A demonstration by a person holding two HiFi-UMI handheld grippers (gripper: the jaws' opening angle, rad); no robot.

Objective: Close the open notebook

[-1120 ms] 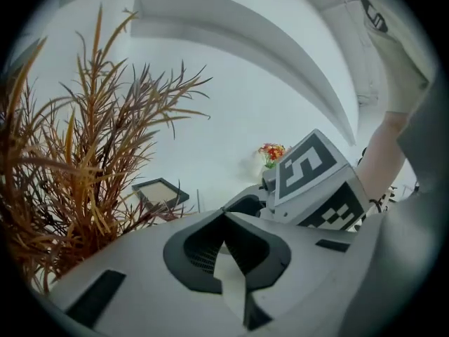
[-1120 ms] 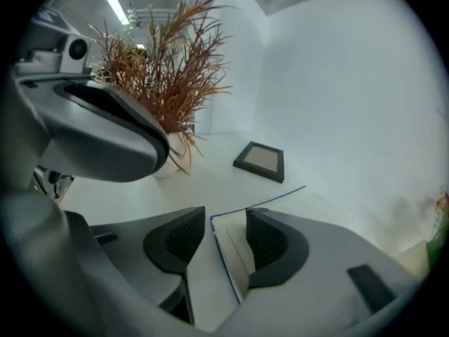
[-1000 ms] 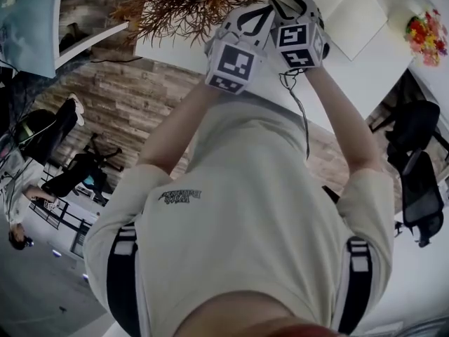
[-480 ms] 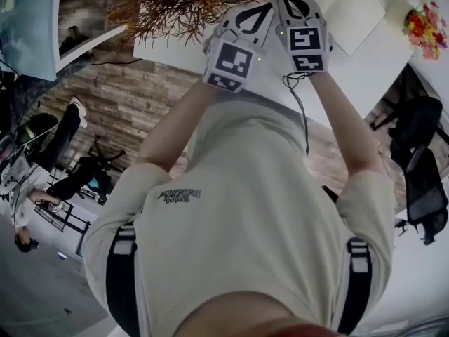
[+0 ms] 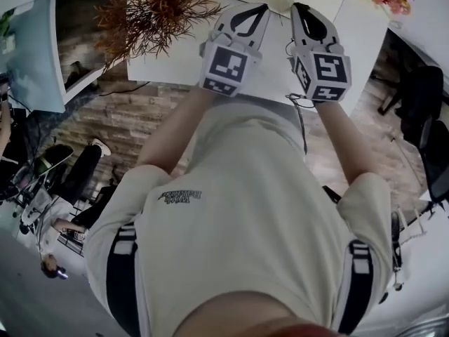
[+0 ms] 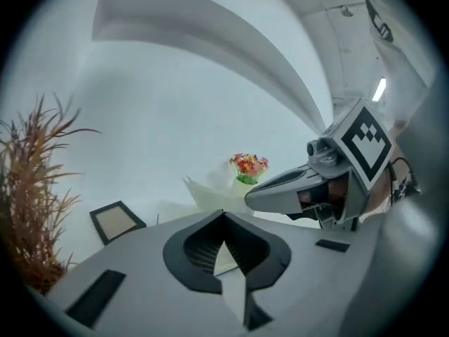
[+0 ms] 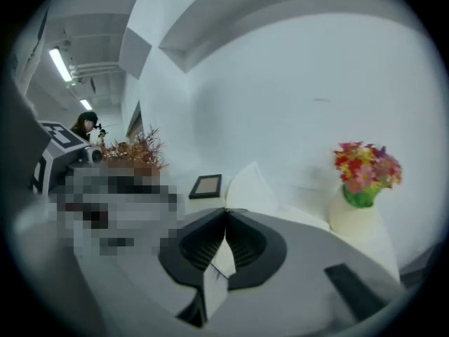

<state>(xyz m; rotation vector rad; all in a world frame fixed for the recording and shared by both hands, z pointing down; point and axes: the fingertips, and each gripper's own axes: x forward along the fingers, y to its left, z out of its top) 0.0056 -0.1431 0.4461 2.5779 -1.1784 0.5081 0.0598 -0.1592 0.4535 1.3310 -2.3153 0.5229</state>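
The right gripper [image 7: 226, 210] had just been closing and stood shut, its tips pinching a pale leaf of the open notebook [image 7: 250, 180]. That leaf rose in a peak from the tips. The left gripper [image 6: 223, 213] also had its tips together, at the lower edge of that raised leaf; whether it pinched paper I could not tell. The notebook lay on the white table [image 5: 175, 65], near the flower vase [image 7: 363, 188], to its left. Only the gripper views showed the picture frame [image 7: 206, 185], past the notebook from the vase. Only the head view showed the person's shirt [image 5: 245, 209]. There were two grippers, one notebook, one vase and one frame. The one dried plant [image 5: 161, 9] stood farthest from the vase.
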